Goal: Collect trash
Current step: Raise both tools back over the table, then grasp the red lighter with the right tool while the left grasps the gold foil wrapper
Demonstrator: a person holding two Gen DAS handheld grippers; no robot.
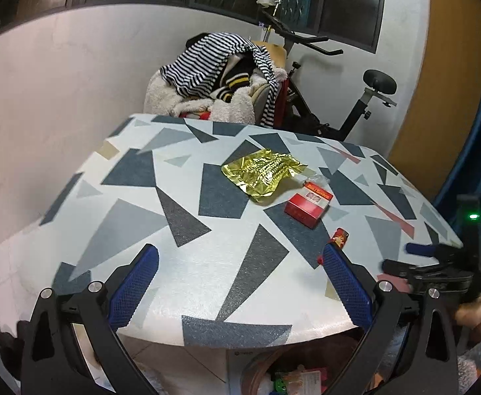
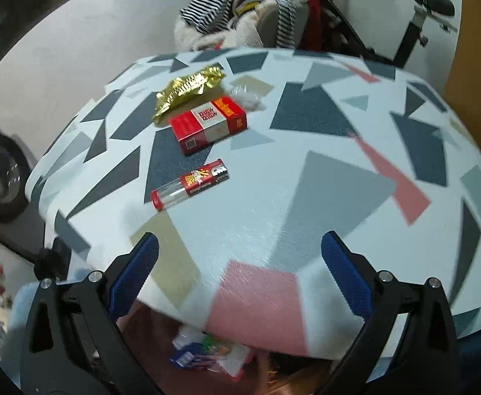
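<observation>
A crumpled gold foil wrapper [image 1: 263, 173] [image 2: 187, 92] lies on the patterned table [image 1: 161, 230] [image 2: 306, 197]. Beside it sits a red and white box [image 1: 308, 204] [image 2: 209, 123], and nearer the front edge a red and clear tube-like wrapper [image 2: 191, 184] [image 1: 339, 237]. A small clear plastic scrap [image 2: 247, 97] lies behind the box. My left gripper [image 1: 240, 283] is open above the table's near edge with nothing between its fingers. My right gripper [image 2: 240, 271] is open too, hovering short of the tube wrapper; its body shows in the left wrist view as right gripper [image 1: 438, 263].
A chair heaped with striped and fleecy clothes [image 1: 217, 82] stands behind the table, with an exercise bike [image 1: 355, 98] next to it. Under the table's front edge is a container holding colourful packaging [image 2: 207, 352] [image 1: 293, 378]. A person's hand [image 1: 477, 312] holds the right gripper.
</observation>
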